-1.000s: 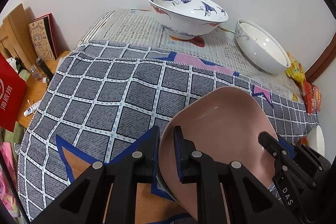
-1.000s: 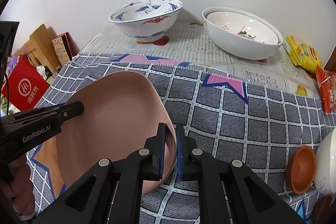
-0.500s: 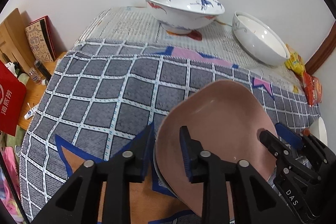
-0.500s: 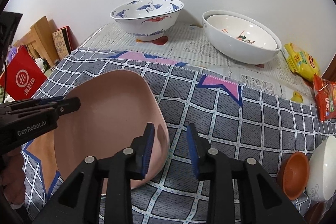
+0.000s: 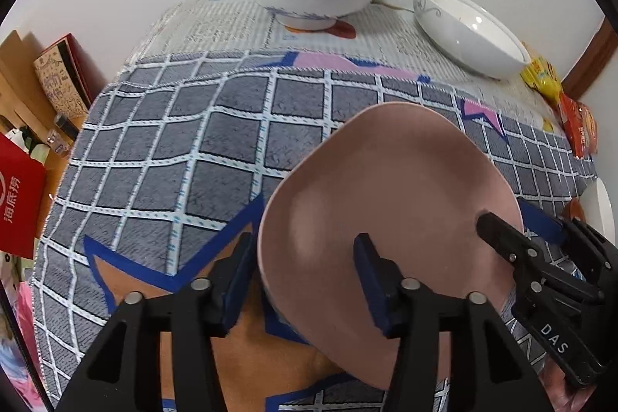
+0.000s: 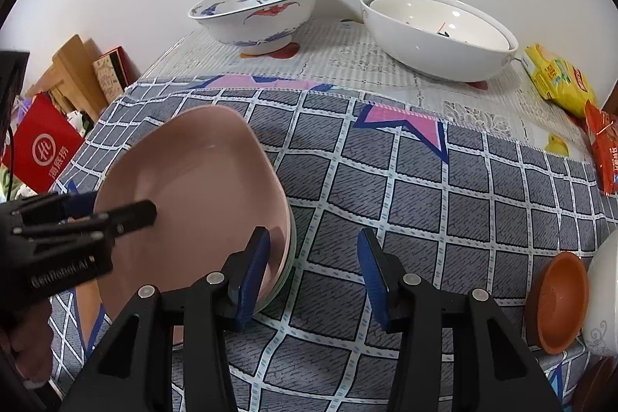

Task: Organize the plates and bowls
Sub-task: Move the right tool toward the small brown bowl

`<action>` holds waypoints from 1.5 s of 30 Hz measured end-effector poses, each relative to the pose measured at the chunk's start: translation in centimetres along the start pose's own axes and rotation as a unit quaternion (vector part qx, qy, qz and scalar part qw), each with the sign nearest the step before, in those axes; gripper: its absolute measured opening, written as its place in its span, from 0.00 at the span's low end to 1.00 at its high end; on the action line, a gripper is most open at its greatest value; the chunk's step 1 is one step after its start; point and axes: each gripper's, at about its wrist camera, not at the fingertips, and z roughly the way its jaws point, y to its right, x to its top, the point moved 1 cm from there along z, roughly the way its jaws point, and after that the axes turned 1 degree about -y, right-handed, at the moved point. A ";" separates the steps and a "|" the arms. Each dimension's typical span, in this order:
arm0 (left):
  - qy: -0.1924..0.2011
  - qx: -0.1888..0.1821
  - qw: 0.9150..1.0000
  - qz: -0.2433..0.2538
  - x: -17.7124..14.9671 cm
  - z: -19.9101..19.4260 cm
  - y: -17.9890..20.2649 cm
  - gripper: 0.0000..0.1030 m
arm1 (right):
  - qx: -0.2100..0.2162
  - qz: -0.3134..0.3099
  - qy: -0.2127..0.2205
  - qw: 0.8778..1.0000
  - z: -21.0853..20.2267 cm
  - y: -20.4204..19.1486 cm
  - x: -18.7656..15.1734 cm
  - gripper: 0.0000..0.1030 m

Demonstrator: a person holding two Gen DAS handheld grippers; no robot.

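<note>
Pink plate [image 5: 386, 203] rim between both opening claws, left claw [image 5: 305, 273], right claw [image 6: 314, 265], pads clear

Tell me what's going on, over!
Left gripper and right gripper opening, fingers off the rim. Pink plate resting on the stack on the checked cloth. Nothing in the way.

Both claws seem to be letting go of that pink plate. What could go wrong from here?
The left gripper and right gripper are opening, yet each still straddles the pink plate rim, so pulling away carelessly could drag it.

It rests on a paler plate, slightly offset; a nudge might slide it off.

The orange bowl sits near the cloth's edge beside the right gripper.
</note>
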 end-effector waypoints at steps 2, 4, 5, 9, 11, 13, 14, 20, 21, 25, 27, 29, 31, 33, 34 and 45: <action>0.004 -0.007 1.000 -0.009 0.0 0.0 0.0 0.50 | 0.005 0.001 -0.002 1.000 0.0 0.0 -0.1 0.46; 0.006 -0.010 1.000 -0.012 0.1 0.1 0.1 0.49 | 0.010 -0.001 -0.003 1.000 0.1 -0.1 -0.2 0.46; 0.011 -0.007 1.000 -0.012 0.1 0.0 0.2 0.48 | 0.012 -0.002 -0.004 1.000 0.2 -0.1 -0.2 0.46; 0.023 -0.009 1.000 -0.016 -0.1 -0.4 0.2 0.27 | 0.020 0.007 -0.004 1.000 0.5 0.3 -0.3 0.29; 0.021 -0.020 0.999 -0.023 -0.1 -0.4 0.1 0.23 | 0.033 0.020 -0.005 0.999 0.4 0.6 -0.3 0.16; 0.021 -0.027 0.999 -0.023 -0.2 -0.4 0.4 0.21 | 0.024 0.028 -0.002 0.999 0.3 1.1 -0.3 0.15; 0.022 -0.029 0.999 -0.020 -0.2 -0.4 0.6 0.20 | 0.023 0.030 -0.001 0.999 0.2 1.3 -0.4 0.15; 0.016 -0.032 0.999 0.008 -0.5 -0.4 2.9 0.20 | 0.010 0.036 -0.004 0.999 -0.4 3.0 -0.9 0.15; 0.012 -0.034 0.999 0.010 -0.5 -0.3 3.1 0.20 | 0.008 0.037 -0.004 0.999 -0.5 3.2 -1.0 0.15; -0.002 -0.034 0.999 0.006 -0.7 -0.5 3.1 0.20 | -0.004 0.051 0.012 0.999 -2.0 4.5 -1.4 0.21; 0.001 -0.026 1.000 0.002 -0.9 -1.0 2.8 0.20 | -0.003 0.056 0.023 0.998 -3.4 5.1 -1.7 0.24; 0.010 -0.020 1.000 -0.005 -1.1 -2.1 2.5 0.20 | -0.009 0.058 0.040 0.997 -5.2 5.9 -1.9 0.28; 0.018 -0.015 1.000 -0.011 -1.2 -3.0 2.5 0.20 | -0.030 0.060 0.057 0.996 -6.8 6.6 -2.3 0.29; 0.032 -0.009 0.999 -0.013 -1.3 -4.3 2.9 0.21 | -0.044 0.063 0.073 0.994 -8.7 7.7 -2.8 0.30; 0.036 -0.006 0.999 -0.012 -1.4 -4.8 3.2 0.23 | -0.048 0.068 0.080 0.993 -9.6 8.4 -3.2 0.32; 0.088 -0.051 0.993 0.058 -2.3 -9.6 14.0 0.28 | -0.153 0.149 0.130 0.968 -19.1 18.8 -10.0 0.41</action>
